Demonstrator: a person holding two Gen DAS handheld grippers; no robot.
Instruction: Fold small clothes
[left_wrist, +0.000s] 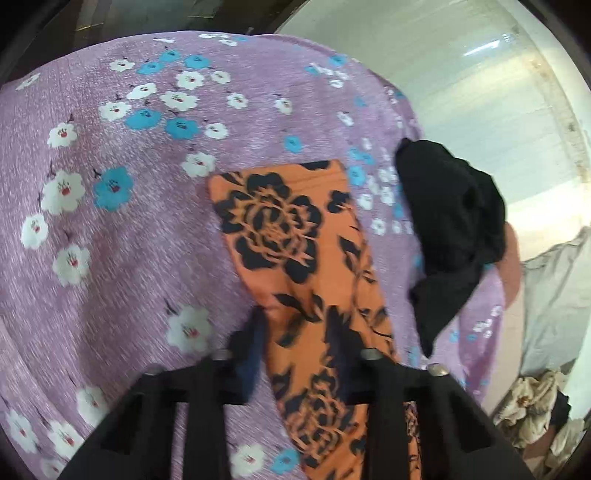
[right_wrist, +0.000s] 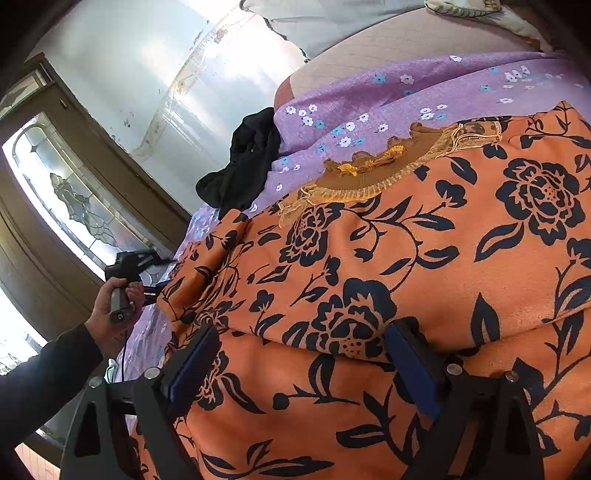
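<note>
Left wrist view: left hand-held gripper (left_wrist: 295, 325) pinching orange floral garment (left_wrist: 280, 236); right hand-held gripper (right_wrist: 303, 365) spread; folding over likely next.

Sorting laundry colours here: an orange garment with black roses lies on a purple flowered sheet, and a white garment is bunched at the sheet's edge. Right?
Not quite: the bunched garment is black, as the left wrist view shows. The orange garment with black roses does lie on the purple flowered sheet.

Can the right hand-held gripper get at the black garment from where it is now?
Probably not directly: the right hand-held gripper sits low on the orange floral garment, whose whole spread lies between it and the black garment.
</note>
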